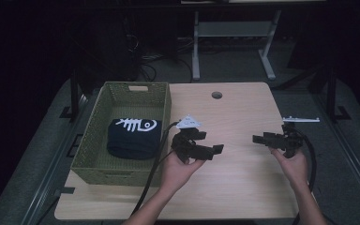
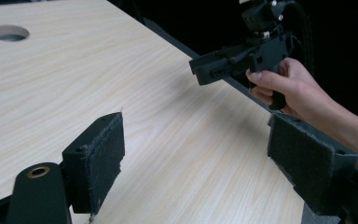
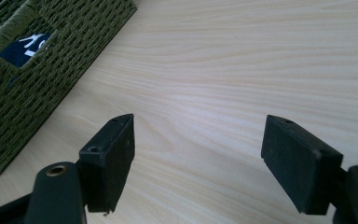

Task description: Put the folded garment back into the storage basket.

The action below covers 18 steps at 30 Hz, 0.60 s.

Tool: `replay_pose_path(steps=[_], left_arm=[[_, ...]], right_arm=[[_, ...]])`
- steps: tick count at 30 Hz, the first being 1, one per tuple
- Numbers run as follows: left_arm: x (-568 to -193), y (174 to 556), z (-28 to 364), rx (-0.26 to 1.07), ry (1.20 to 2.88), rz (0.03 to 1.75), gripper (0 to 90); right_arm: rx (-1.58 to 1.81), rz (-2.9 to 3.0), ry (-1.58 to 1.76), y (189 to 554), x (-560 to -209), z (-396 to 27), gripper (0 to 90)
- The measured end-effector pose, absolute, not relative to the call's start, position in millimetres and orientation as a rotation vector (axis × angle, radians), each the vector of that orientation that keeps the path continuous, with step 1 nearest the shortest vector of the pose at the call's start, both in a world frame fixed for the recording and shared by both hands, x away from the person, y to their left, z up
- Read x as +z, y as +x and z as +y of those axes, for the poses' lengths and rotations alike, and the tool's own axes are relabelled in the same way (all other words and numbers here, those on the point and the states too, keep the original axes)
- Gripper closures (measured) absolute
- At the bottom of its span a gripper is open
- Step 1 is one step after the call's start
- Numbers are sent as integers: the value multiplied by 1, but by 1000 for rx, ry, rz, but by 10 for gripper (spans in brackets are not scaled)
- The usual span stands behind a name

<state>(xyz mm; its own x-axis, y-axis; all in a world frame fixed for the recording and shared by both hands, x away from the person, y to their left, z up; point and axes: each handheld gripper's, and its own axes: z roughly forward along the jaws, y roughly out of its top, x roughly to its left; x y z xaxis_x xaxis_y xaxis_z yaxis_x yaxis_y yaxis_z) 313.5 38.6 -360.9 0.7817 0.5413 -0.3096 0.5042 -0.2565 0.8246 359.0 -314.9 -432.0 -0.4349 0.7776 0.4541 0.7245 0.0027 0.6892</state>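
A folded dark shirt [image 1: 133, 137] with a white fishbone print is seen lying inside the green woven basket [image 1: 93, 141] at the left of the desk [image 1: 243, 112]. The packing therefore appears to be done: nothing else is seen on the desk waiting to be put away.

The left tongs [image 1: 214, 149] are held just right of the basket, above the bare wood, released, with the jaws spread wide and nothing between them. The right tongs [image 1: 258, 138] are held nearer the right edge, likewise released and empty, as the wide gap between the jaws in the right gripper view confirms. The two are pointed toward each other, well apart.

Little seems to be left, perhaps only the hands being withdrawn.
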Motion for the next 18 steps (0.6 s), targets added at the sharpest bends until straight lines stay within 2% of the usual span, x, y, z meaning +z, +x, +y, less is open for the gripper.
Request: replay_pose_path(steps=[18], left_arm=[[-398, 294, 20, 3, 1943, 738, 175]], right_arm=[[1399, 2201, 1650, 332, -453, -325, 252]])
